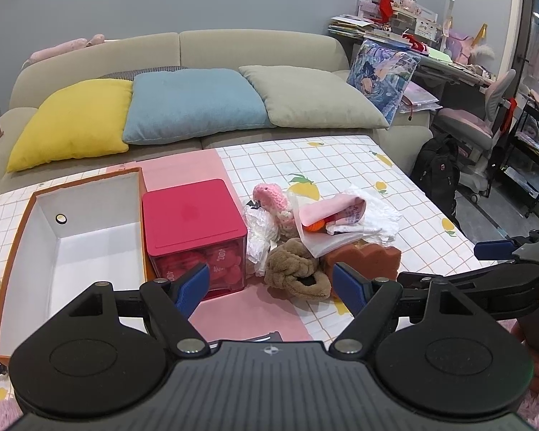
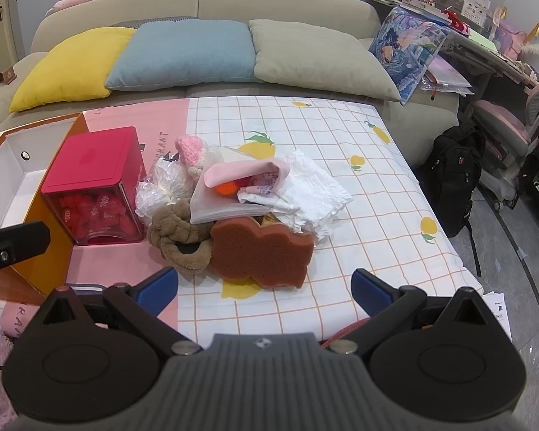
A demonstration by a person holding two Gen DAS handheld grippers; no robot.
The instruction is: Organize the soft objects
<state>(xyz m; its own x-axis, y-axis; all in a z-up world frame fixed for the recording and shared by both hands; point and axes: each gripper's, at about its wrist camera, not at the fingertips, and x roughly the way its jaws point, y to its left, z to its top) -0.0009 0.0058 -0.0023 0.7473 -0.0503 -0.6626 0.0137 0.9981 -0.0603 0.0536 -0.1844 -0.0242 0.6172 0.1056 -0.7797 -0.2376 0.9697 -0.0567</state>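
Note:
A heap of soft things lies on the checked cloth: a brown wavy sponge [image 2: 262, 251], a tan plush scrunchie [image 2: 181, 240], a pink knitted piece [image 2: 192, 152], crumpled clear plastic [image 2: 161, 188], a pink pouch [image 2: 246, 174] and white tissue [image 2: 312, 194]. The same scrunchie [image 1: 296, 269] and sponge [image 1: 370, 256] show in the left wrist view. My left gripper [image 1: 271, 285] is open, just short of the scrunchie. My right gripper [image 2: 264, 289] is open, its fingers in front of the sponge. Neither holds anything.
An open orange box with a white inside [image 1: 86, 240] stands at the left, a red-lidded clear cube [image 1: 194, 230] beside it. Behind the table is a sofa with yellow [image 1: 72, 122], blue and beige cushions. A black backpack [image 2: 456, 179] and a cluttered desk are at the right.

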